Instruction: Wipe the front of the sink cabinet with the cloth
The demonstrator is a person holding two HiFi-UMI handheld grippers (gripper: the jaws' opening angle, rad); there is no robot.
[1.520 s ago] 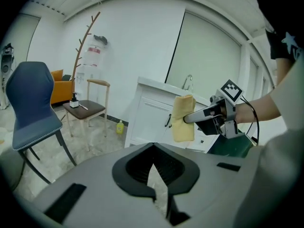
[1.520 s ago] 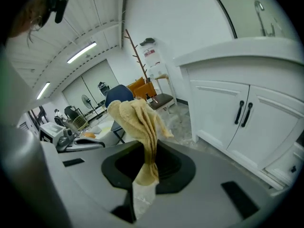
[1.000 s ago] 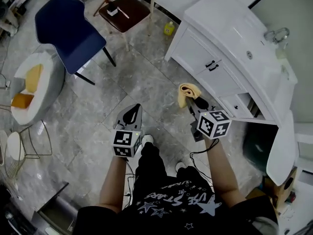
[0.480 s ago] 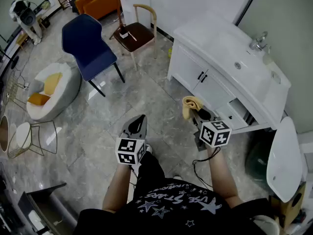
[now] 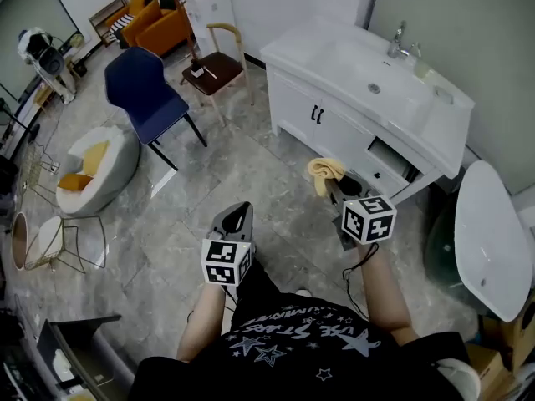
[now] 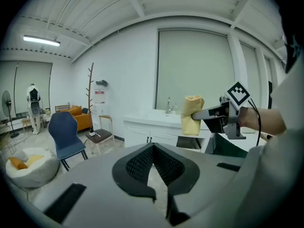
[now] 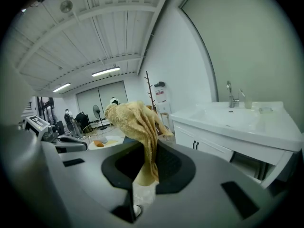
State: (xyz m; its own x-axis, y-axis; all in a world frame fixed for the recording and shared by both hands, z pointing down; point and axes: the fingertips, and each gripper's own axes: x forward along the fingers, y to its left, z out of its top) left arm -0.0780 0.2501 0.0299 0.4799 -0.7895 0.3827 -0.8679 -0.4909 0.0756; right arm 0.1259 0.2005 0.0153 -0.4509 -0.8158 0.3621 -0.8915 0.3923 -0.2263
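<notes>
At six o'clock I see my left tongs (image 6: 161,197) closed tip to tip with nothing between them, only pale floor showing through the gap above the tips. At three o'clock the right tongs (image 6: 202,113) pinch the yellow cloth (image 6: 190,122), which hangs in front of the white sink cabinet (image 6: 152,136) near centre. A blue chair (image 6: 64,132) stands at eight o'clock.

I read yellow cloth (image 7: 138,127) bunched, clamped in R gripper (image 5: 336,192) jaws, drooping over tips. White sink cabinet (image 5: 330,128) ahead-right of gripper, not touching.
</notes>
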